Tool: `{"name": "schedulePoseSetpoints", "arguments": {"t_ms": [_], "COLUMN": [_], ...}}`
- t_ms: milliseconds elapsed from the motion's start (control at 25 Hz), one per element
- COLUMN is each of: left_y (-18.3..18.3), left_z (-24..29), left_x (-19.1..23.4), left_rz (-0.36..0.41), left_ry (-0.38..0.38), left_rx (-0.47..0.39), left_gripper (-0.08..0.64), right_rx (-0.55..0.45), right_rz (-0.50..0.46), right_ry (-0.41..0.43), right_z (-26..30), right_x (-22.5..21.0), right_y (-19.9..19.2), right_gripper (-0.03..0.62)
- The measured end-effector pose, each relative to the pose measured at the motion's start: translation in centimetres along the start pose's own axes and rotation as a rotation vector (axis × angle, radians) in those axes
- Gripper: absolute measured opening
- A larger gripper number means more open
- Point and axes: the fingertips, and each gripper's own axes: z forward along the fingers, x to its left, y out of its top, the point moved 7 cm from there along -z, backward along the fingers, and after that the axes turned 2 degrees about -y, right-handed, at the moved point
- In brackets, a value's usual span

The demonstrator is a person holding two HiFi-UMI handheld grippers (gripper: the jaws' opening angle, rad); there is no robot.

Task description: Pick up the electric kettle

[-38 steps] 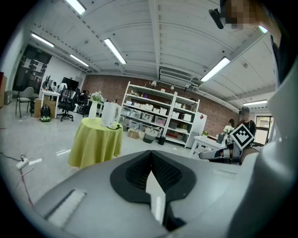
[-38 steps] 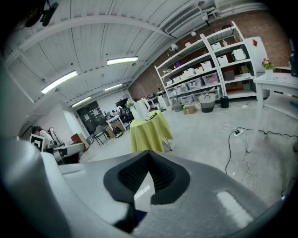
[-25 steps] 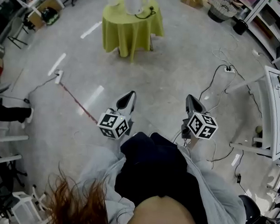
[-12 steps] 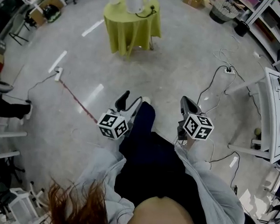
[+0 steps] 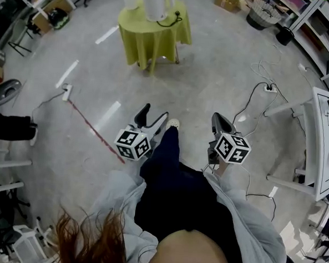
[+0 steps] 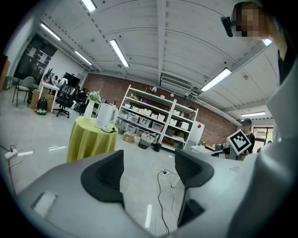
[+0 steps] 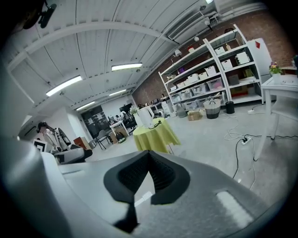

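Observation:
The white electric kettle (image 5: 155,2) stands on a round table with a yellow-green cloth (image 5: 155,33) at the far end of the floor, well ahead of both grippers. In the left gripper view the kettle (image 6: 106,116) sits small at centre left; in the right gripper view it (image 7: 145,116) shows above the jaws. My left gripper (image 5: 152,117) is opening, its jaws wide apart with nothing between them. My right gripper (image 5: 219,122) is shut and empty. Both are held at waist height, pointing toward the table.
Black cables and a power strip (image 5: 269,82) lie on the floor at right, beside a white table (image 5: 326,141). Another power strip (image 5: 67,89) with a red cord lies at left. Shelving (image 6: 158,123) lines the back wall. White chairs (image 5: 4,165) stand at far left.
The left gripper's jaws have gone from shut to wide apart. Both grippers have moved forward with the person, and the table with the kettle has come further into the head view.

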Motion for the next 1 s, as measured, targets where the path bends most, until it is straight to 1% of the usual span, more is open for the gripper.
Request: {"name": "schedulePoseSetpoints", "arguments": {"t_ms": [120,360,560,800,1000], "left_y": [1.3,4.5,7.7,9.9,10.6], "left_z": [2.3,7.4,11.2,14.3,16.9], "left_x": [1.8,5.1,8.2,12.2,14.9], "left_rz": [-0.001,0.004,0.005,0.001,-0.002], "left_ry": [-0.008,-0.006,-0.014,-0.016,-0.023], "left_rx": [0.003,-0.007,-0.025,-0.028,-0.015], "left_gripper": [0.347,0.351,0.356,0.356,0.356], "right_rx": [0.0,-0.038,-0.053,-0.046,-0.039], "right_rz": [-0.004,-0.018,-0.043,-0.048,-0.04], "right_ry": [-0.008,-0.027,-0.018,-0.016,-0.037], "right_z": [2.3,7.1,11.6,16.5,19.9], "right_x": [-0.3,-1.3,-1.0,-0.5,-1.4], "right_y": [1.7,7.1,11.0,13.3,14.3], "right_gripper": [0.002,0.002,0.002,0.002,0.002]}}
